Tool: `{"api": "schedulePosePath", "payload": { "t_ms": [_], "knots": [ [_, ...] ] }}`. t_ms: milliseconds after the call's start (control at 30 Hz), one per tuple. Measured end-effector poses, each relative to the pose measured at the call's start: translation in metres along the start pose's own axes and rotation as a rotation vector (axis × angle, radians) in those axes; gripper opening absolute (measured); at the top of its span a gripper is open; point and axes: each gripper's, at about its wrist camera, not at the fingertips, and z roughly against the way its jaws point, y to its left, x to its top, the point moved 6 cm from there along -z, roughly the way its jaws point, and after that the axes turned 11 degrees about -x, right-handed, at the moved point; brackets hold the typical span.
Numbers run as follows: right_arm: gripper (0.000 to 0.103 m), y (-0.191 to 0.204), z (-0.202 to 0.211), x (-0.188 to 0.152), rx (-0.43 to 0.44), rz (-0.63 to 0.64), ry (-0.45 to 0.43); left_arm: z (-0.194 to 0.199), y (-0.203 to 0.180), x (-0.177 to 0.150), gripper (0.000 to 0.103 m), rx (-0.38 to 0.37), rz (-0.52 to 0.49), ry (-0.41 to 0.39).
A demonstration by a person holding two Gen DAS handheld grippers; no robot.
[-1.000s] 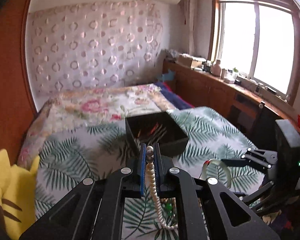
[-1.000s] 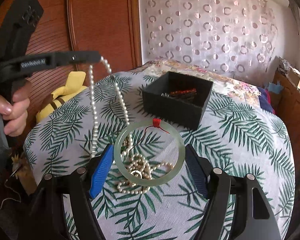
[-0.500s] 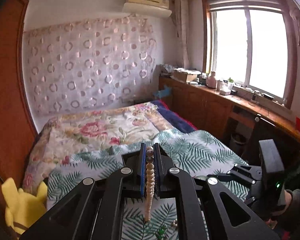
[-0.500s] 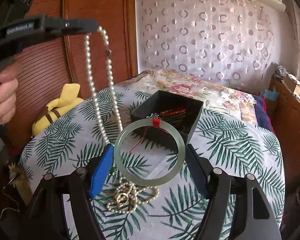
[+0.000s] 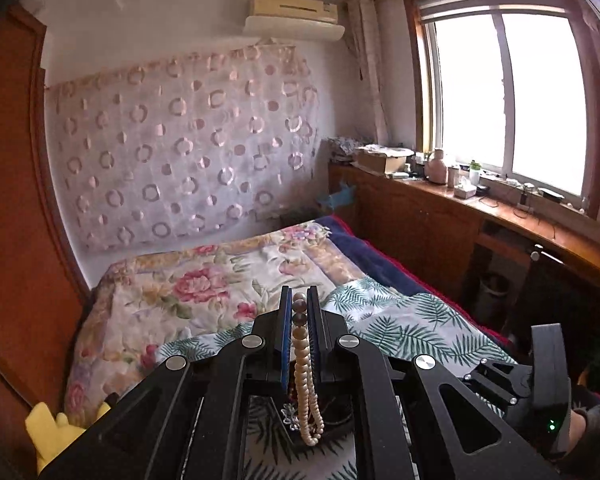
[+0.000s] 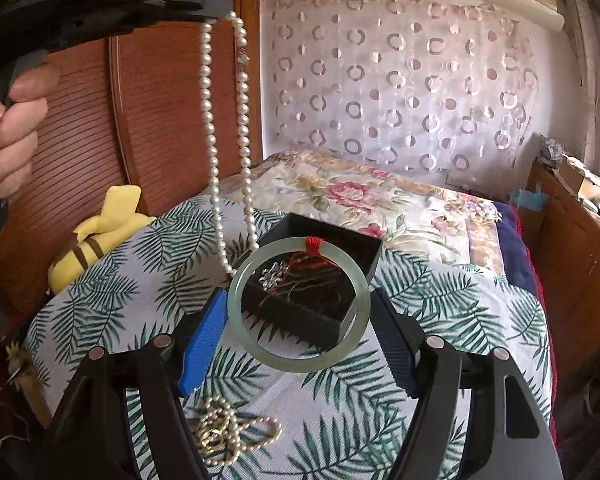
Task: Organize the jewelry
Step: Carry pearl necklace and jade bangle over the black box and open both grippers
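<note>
My left gripper (image 5: pixel 299 312) is shut on a white pearl necklace (image 5: pixel 306 376). In the right wrist view that gripper (image 6: pixel 216 10) is high at the upper left and the necklace (image 6: pixel 210 128) hangs down from it, its lower end near the black jewelry box (image 6: pixel 324 280). My right gripper (image 6: pixel 298 320) is shut on a pale green jade bangle (image 6: pixel 256 344) with a red thread knot, held above the box's near side. The box holds a silver ornament and red strings.
Another pearl strand with a gold ring (image 6: pixel 228 434) lies on the palm-leaf cloth (image 6: pixel 120 292) near the front. A yellow plush toy (image 6: pixel 96 236) sits at the left edge. A floral quilt (image 6: pixel 360 204) covers the bed behind, with a wooden sideboard (image 5: pixel 440 216) at the right.
My left gripper has risen, lifting the pearl necklace clear of the cloth until it hangs by the box. My right gripper has carried the bangle forward over the box.
</note>
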Motion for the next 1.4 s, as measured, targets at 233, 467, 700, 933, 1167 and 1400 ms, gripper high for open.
{"api": "schedulePosePath", "payload": {
  "t_ms": [233,467,700,933,1167,1400],
  "knots": [
    [0.074,-0.008,-0.023,0.011,-0.009,-0.009,0.007,-0.034,0.018,-0.014,0.007,0.004,0.043,0.041],
    [0.074,-0.016,-0.073,0.010,-0.017,-0.043,0.062,-0.074,0.040,-0.079,0.007,0.003,0.123,0.153],
    [0.074,-0.009,-0.097,0.010,-0.011,-0.035,0.062,-0.079,0.049,-0.119,0.026,-0.004,0.168,0.180],
    [0.074,0.002,-0.114,0.009,-0.007,-0.008,0.098,-0.060,0.056,-0.153,0.064,0.026,0.184,0.181],
    [0.075,0.013,-0.125,0.003,-0.013,0.011,0.123,-0.052,0.058,-0.184,0.092,0.064,0.149,0.198],
    [0.084,0.011,-0.109,0.003,-0.015,0.002,0.073,-0.042,0.054,-0.197,0.095,0.025,0.163,0.199]
  ]
}}
